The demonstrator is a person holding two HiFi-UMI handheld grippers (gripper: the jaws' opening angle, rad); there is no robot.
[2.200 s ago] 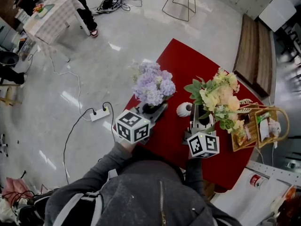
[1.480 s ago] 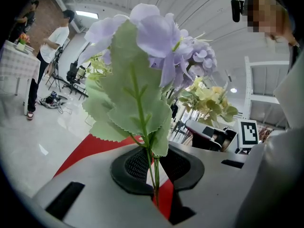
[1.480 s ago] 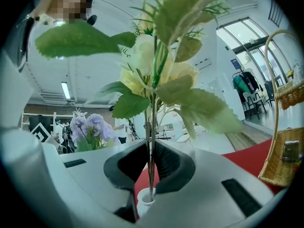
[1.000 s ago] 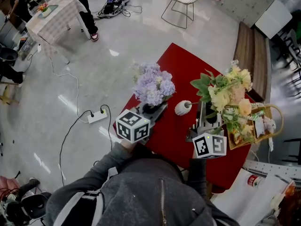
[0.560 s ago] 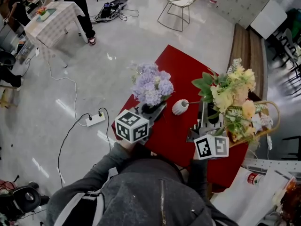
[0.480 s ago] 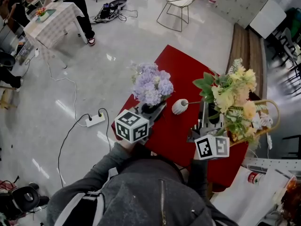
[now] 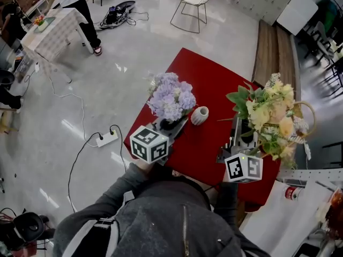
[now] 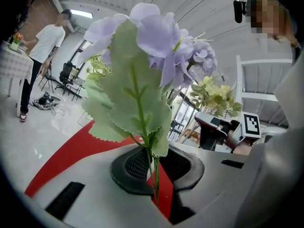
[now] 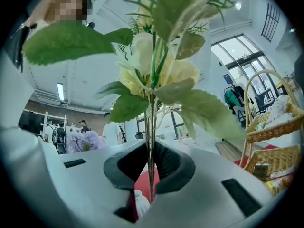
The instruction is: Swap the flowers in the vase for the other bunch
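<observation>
A small white vase (image 7: pixel 199 115) stands on the red table (image 7: pixel 214 71) with no stems showing in it. Left of the vase, my left gripper (image 7: pixel 170 125) is shut on the stems of the purple bunch (image 7: pixel 171 96) and holds it upright. The thin green stems (image 8: pixel 153 170) are pinched between the dark pads of the left gripper (image 8: pixel 154 167). To the vase's right, my right gripper (image 7: pixel 241 138) is shut on the yellow bunch (image 7: pixel 270 111), also upright. In the right gripper view, the yellow bunch (image 9: pixel 156 65) rises from the right gripper (image 9: pixel 150 167), and the vase (image 9: pixel 141 205) peeks out below it.
A wicker basket (image 7: pixel 310 119) with packets sits at the table's right edge, partly behind the yellow flowers, and shows as the basket (image 9: pixel 280 122) in the right gripper view. On the floor to the left lie a power strip and cable (image 7: pixel 104 138). A person (image 7: pixel 75 4) stands by a checked table far off.
My right gripper has carried the yellow bunch to the right, away from the vase and toward the basket. The left gripper with the purple bunch has shifted only slightly.
</observation>
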